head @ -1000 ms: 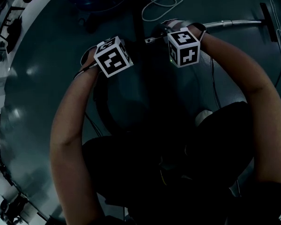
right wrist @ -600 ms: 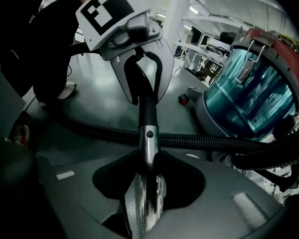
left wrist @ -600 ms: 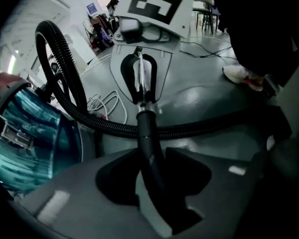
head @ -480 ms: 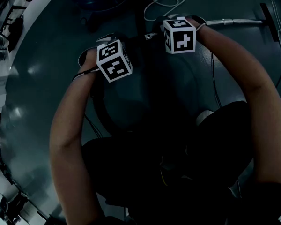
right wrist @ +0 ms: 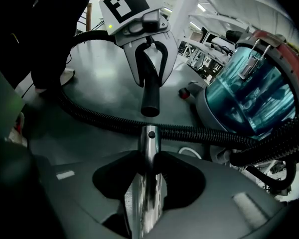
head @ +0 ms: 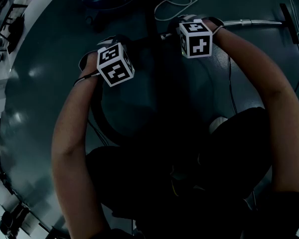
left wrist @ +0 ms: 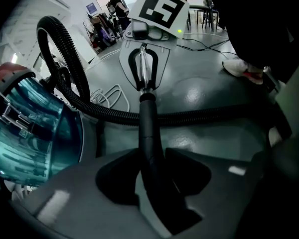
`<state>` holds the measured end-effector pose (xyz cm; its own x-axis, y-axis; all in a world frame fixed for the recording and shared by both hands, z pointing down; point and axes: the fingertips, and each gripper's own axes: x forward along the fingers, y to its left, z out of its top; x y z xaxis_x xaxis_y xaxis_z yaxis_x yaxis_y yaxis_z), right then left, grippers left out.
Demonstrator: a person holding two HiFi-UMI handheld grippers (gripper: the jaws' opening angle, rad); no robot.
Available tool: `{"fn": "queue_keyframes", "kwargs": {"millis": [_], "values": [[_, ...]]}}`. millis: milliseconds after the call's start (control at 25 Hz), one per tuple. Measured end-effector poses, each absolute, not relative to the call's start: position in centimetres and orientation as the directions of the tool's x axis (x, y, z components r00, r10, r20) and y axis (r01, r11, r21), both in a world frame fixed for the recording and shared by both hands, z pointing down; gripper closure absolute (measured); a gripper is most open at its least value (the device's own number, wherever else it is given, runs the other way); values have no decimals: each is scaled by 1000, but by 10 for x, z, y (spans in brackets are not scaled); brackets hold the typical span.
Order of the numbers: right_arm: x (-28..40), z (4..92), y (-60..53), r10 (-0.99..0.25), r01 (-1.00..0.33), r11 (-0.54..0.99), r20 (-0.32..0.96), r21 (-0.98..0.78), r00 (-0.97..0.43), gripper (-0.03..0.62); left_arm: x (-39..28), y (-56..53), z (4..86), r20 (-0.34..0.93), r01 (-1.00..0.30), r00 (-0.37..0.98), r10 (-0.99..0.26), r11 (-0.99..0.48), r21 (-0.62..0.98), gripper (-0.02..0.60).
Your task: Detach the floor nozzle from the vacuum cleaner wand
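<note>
Chrome fills the jaws of my right gripper (right wrist: 148, 171): both pads press against the chrome wand (right wrist: 148, 143), whose open end, with a small round hole in its side, stands just past the fingertips. My left gripper (left wrist: 152, 171) is clamped the same way on a black tube (left wrist: 148, 133). In the right gripper view the two tube ends face each other in line, with a gap between them, not joined. Behind that gap a black ribbed hose (right wrist: 199, 132) lies across the grey floor (left wrist: 209, 91) and runs toward the vacuum's clear teal dust bin (right wrist: 254, 93), which has a metal clasp (right wrist: 250, 59) on its side. I can't make out what is in the bin. In the head view the wand runs off to the right from beside my right gripper, well away from both sets of jaws. It ends at a black crosspiece I take for the floor nozzle (head: 287, 19); it is too dark to tell whether the two are joined there.
</note>
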<state>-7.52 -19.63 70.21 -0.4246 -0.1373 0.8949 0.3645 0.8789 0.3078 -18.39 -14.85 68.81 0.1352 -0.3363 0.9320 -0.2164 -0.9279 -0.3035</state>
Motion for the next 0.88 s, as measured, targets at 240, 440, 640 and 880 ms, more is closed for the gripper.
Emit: {"fn": "queue_keyframes", "kwargs": {"millis": [240,440,640,880], "values": [[-75,706,-194,-137,375,874,895,311,-424,444,-195,-148,700,930,-189,114,-350,-927,-325,411],[-76,707,-196,-139,380,870,897,313,-421,444,-210,-150,704,933,-217,76,-353,-919,-330,411],[-77,712,-198,-144,394,863,902,316,-407,444,-212,-150,712,932,-193,61,-356,-921,-339,408],[-88,695,-214,-202,304,872,849,383,-488,585,-211,-152,714,932,-158,45,-359,-924,-349,404]]}}
